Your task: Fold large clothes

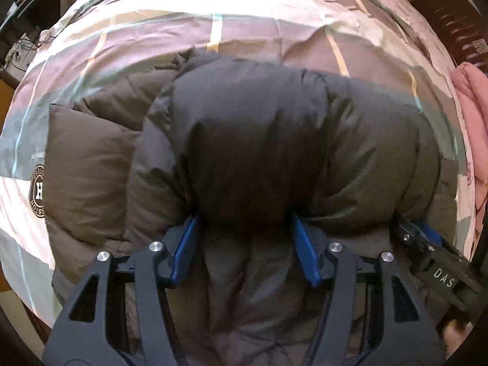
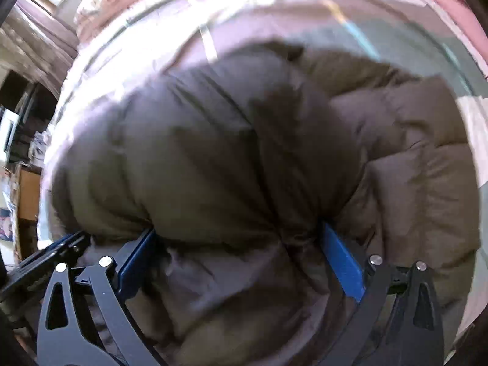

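A dark brown puffer jacket [image 1: 250, 140] lies on a bed with a pink, grey and white checked cover [image 1: 170, 30]. A round "H" badge [image 1: 38, 190] shows on its left part. My left gripper [image 1: 244, 228] has its blue pads on either side of a thick fold of the jacket and grips it. My right gripper [image 2: 238, 238] likewise clamps a bulky fold of the same jacket [image 2: 231, 140] between its blue pads. The right gripper also shows in the left wrist view [image 1: 427, 253], close beside the left one. The fingertips are buried in the padding.
A pink garment [image 1: 472, 116] lies at the bed's right edge. Dark furniture [image 1: 451, 15] stands behind the bed on the right. In the right wrist view, shelves and a wooden unit [image 2: 27, 195] stand to the left of the bed.
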{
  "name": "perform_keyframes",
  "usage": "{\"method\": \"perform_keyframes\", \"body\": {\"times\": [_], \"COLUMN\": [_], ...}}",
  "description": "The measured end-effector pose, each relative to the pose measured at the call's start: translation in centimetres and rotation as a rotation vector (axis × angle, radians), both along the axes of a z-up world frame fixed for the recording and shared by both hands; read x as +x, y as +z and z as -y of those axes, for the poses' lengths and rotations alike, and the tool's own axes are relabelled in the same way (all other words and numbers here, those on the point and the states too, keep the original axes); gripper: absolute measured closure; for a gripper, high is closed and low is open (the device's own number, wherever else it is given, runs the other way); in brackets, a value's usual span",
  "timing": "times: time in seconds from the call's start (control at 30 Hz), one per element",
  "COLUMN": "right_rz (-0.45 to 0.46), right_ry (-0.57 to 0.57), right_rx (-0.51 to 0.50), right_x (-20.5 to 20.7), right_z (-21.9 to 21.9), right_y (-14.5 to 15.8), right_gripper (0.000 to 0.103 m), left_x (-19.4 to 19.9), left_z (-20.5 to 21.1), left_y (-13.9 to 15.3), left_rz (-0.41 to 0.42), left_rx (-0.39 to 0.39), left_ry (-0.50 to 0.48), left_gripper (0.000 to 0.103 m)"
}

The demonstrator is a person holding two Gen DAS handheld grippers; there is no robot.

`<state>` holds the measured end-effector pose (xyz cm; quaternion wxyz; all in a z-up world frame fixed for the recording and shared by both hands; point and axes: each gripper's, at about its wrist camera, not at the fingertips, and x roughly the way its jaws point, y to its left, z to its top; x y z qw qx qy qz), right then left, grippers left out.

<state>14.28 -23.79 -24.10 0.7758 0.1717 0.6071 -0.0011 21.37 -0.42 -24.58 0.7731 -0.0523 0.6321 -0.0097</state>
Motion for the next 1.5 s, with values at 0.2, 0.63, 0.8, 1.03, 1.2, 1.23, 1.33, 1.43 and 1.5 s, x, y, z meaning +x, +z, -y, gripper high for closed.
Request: {"method": "perform_keyframes", "body": {"times": [0.2,0.63,0.8,1.03,1.2,1.23,1.33,1.43,1.5], "right_rz": [0.059,-0.005,-0.099,-0.091,0.008,0.027,0.008,-0.189,-0.224], "right_ry": [0.023,0.119,0.202,0.266,0.208,0.197,0.129,0.044,0.049], "right_rx": [0.068,-0.011,-0.044,-0.066,0.041,0.018,-0.096,-0.171,-0.145], "right_x": [-2.4,-4.1,-5.5,-5.7,-8.4,-9.2,-12.8,-17.5,-19.2], "right_z": [-0.4,-2.6,-3.4,-4.4,-1.4,-0.4,2.9,5.6,5.7], "right_y": [2.5,2.5,0.1,-0.9,4.4,5.2,4.3,-1.3,-2.2], "right_gripper": [0.002,0.001,0.001,0.001,0.001,0.001,0.001,0.001,0.001], "left_x": [-3.0,-6.3,-8.6,-9.3,-11.9,-12.5,-15.5,-18.6,-21.0], "left_z": [-0.5,1.6,1.8,1.6,-3.2,-4.5,-10.3,-13.4,-14.5], "left_y": [1.8,2.5,0.7,-0.4,2.7,2.8,0.7,-3.3,-4.5], "left_rz": [0.010,0.030,-0.051,-0.068,-0.010,-0.001,-0.086,-0.245,-0.301], "left_rx": [-0.022,0.090,0.094,0.104,0.030,0.044,0.060,0.096,0.074], "left_ry": [-0.072,-0.167,-0.220,-0.252,-0.171,-0.140,0.017,0.124,0.170], "left_gripper": [0.040,0.034,0.034,0.031,0.012,0.012,0.012,0.012,0.009]}}
